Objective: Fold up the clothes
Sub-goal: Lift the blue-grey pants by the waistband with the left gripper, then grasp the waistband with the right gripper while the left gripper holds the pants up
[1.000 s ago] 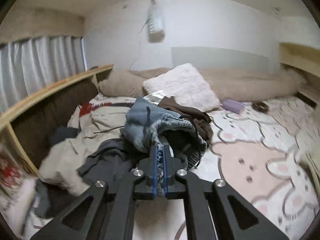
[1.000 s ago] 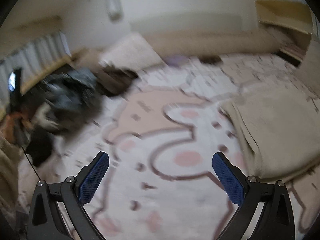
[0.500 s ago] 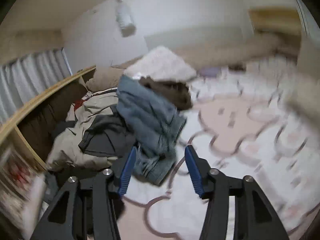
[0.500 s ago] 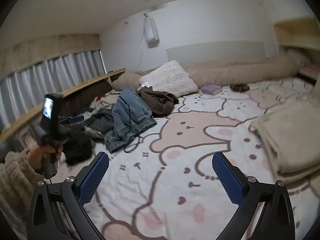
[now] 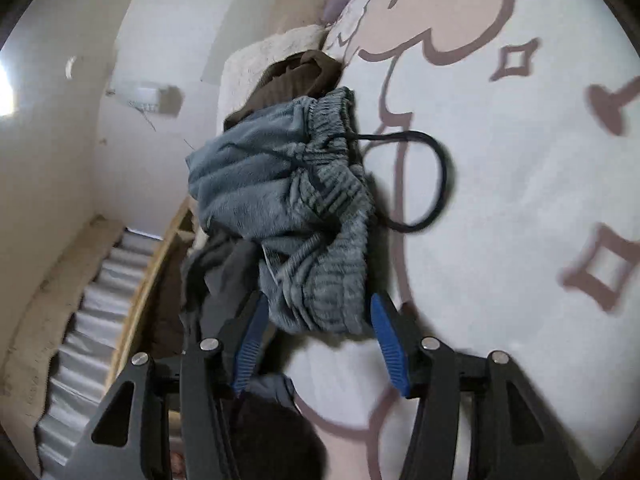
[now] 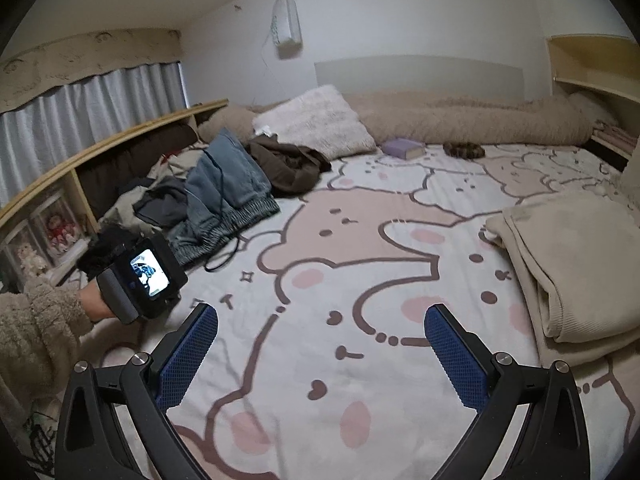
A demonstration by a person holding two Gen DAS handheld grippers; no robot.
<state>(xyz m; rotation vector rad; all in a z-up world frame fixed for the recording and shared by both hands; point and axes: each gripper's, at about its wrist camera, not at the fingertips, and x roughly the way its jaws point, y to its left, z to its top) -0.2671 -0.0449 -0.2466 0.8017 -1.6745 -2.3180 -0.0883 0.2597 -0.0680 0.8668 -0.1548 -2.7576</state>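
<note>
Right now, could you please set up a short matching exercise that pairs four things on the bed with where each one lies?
Things:
1. blue-grey pants
2. beige folded blanket
3. purple book
4. brown garment

Places:
A. at the right side of the bed, in the right wrist view
B. on the pile of clothes at the left, dark drawstring trailing onto the sheet
C. just in front of the white fluffy pillow, touching the pants
D. near the long tan bolster at the head of the bed

Pairs: 1-B, 2-A, 3-D, 4-C
</note>
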